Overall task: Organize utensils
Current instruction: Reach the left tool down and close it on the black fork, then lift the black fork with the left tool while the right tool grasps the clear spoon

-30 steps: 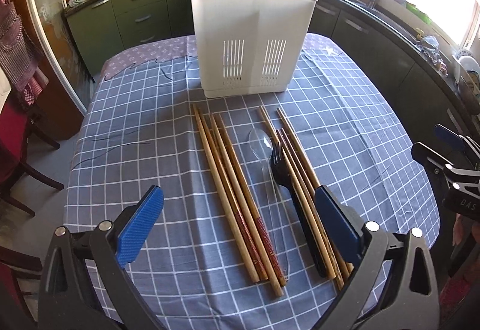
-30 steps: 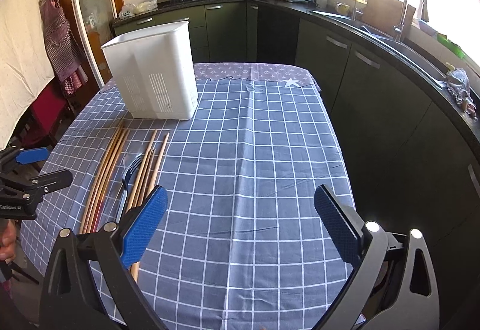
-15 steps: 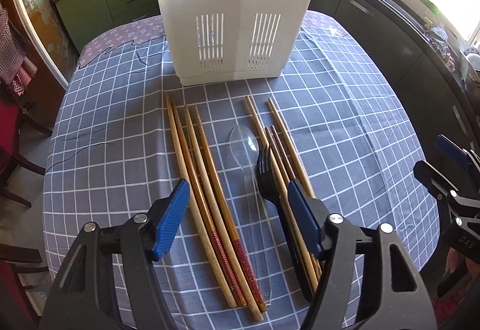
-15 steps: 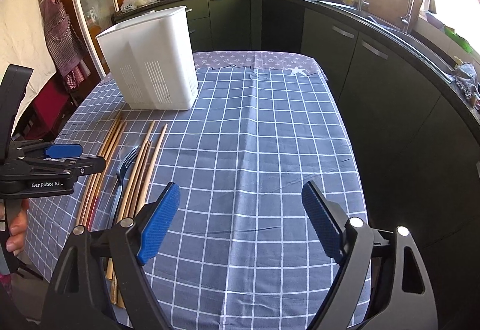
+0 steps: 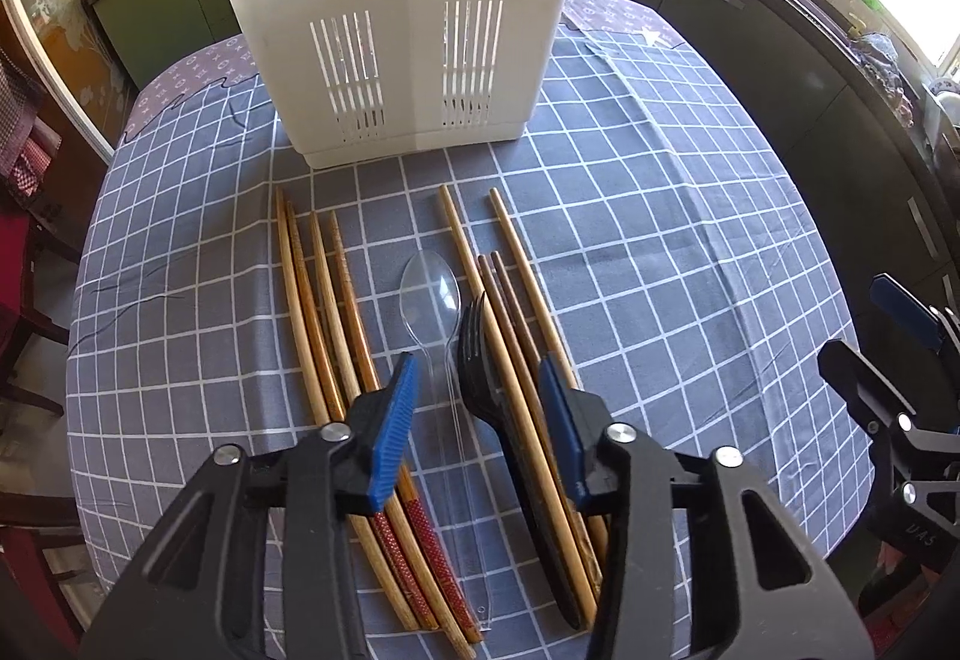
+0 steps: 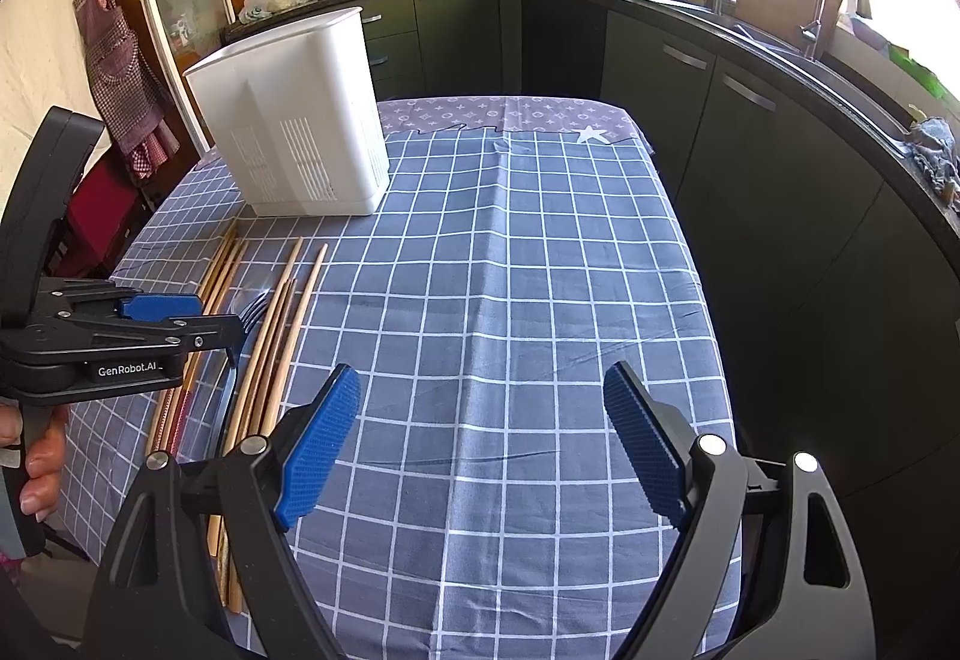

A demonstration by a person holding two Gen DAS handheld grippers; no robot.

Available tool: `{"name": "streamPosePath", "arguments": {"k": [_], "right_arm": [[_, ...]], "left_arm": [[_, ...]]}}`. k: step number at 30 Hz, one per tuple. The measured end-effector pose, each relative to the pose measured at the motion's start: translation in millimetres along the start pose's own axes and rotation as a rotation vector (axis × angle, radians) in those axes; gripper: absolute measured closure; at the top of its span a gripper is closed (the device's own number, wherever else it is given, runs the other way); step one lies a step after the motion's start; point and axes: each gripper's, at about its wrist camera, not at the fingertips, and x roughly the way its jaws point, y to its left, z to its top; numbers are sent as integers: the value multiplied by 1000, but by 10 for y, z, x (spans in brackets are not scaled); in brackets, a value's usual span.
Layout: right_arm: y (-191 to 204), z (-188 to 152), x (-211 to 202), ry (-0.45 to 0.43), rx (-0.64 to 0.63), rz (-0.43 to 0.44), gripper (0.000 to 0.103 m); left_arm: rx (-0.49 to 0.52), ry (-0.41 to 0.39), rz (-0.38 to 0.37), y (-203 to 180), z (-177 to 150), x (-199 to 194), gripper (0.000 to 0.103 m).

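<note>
Utensils lie on table (image 5: 690,252) w/ long axes running toward white holder (image 5: 396,18): clear spoon (image 5: 432,300) bowl-end & black fork (image 5: 480,360) tines point at it, chopsticks (image 5: 324,312) alongside. Holder upright; inside not visible. Left tongs (image 5: 477,408) released, straddling spoon/fork. Right tongs (image 6: 480,444) released, over bare cloth.
</note>
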Motion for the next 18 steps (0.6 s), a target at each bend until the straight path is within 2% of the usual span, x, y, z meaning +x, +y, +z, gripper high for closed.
{"name": "streamPosePath", "arguments": {"k": [3, 8, 18], "right_arm": [[-7, -4, 6, 0, 1, 2, 20], [-6, -5, 8, 1, 1, 2, 20], [29, 12, 24, 9, -15, 2, 20]], "left_arm": [[-3, 13, -3, -15, 9, 46, 83], [4, 23, -1, -50, 19, 88, 90], [18, 44, 20, -87, 42, 219, 95]]}}
